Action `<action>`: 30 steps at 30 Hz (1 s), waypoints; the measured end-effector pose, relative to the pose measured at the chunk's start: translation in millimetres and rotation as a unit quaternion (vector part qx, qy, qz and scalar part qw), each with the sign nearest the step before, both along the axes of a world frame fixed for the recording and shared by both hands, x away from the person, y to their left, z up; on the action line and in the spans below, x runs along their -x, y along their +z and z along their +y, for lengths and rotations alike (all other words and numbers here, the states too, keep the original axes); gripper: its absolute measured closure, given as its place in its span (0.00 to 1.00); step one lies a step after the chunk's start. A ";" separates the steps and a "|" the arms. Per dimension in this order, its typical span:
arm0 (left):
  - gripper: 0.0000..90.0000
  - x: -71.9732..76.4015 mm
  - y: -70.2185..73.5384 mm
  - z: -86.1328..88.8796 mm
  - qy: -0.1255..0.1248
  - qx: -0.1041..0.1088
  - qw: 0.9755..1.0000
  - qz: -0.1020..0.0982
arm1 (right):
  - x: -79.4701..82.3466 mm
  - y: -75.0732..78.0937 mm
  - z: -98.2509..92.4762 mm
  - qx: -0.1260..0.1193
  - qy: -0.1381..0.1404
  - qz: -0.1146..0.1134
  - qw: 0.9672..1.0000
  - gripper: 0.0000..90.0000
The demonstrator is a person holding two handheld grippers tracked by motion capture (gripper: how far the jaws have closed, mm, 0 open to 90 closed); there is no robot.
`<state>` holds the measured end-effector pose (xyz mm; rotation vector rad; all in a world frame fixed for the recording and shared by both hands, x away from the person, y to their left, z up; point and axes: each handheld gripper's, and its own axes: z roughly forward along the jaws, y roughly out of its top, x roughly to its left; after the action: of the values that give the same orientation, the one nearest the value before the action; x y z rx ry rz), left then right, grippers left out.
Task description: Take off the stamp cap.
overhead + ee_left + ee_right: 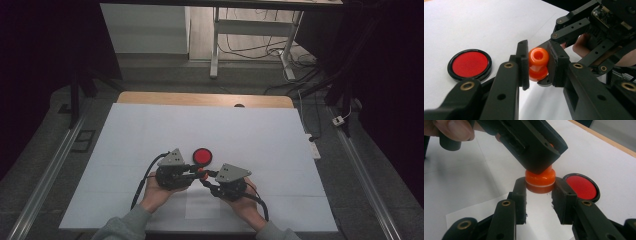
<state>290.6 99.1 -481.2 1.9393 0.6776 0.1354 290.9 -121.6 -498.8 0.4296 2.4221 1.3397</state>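
Both tongs (pixel 196 173) (pixel 206 181) clamp orange bottle (pixel 538 64); red lid (pixel 202 156) just beyond

From my seat, the white sheet (pixel 150 135) on the table (pixel 205 99) lies bare to the left, right and far side, so either hand could swing out wide there. The tight spot is the middle: my left gripper (pixel 196 173) and right gripper (pixel 206 181) meet tip to tip, both clamped on the orange piece (pixel 538 63), each blocking the other's way inward. Just beyond them sits the red disc (pixel 202 156), near the jaws, barring a straight push forward.
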 end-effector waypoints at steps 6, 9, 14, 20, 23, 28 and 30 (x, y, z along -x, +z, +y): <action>0.81 0.1 -0.3 0.4 -0.001 0.002 1.000 0.001 | 0.4 0.2 0.2 0.000 0.001 -0.002 1.000 0.72; 0.81 -0.2 -0.7 0.6 -0.001 0.003 1.000 0.002 | 0.2 0.0 0.0 0.003 0.001 -0.002 1.000 0.72; 0.81 -0.3 -1.3 0.5 0.000 0.003 1.000 0.003 | 0.0 -1.1 -0.3 0.000 0.002 -0.002 1.000 0.72; 0.81 0.0 -1.2 0.4 -0.001 0.003 1.000 0.003 | -0.1 -0.9 -0.5 0.005 0.006 -0.008 1.000 0.72; 0.81 0.0 -1.0 0.6 -0.002 0.004 1.000 0.003 | 0.0 -0.2 -0.9 0.009 0.009 -0.013 1.000 0.72; 0.81 0.2 -0.8 0.9 -0.001 0.005 1.000 0.001 | 0.2 -0.4 -1.2 0.004 0.007 -0.011 1.000 0.72; 0.81 0.1 -0.9 1.0 -0.001 0.005 1.000 0.001 | 0.4 -0.6 -1.1 0.001 0.006 -0.009 1.000 0.72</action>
<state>290.6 100.0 -482.1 1.9309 0.6768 0.1278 290.5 -122.7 -499.4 0.4011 2.4149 1.3403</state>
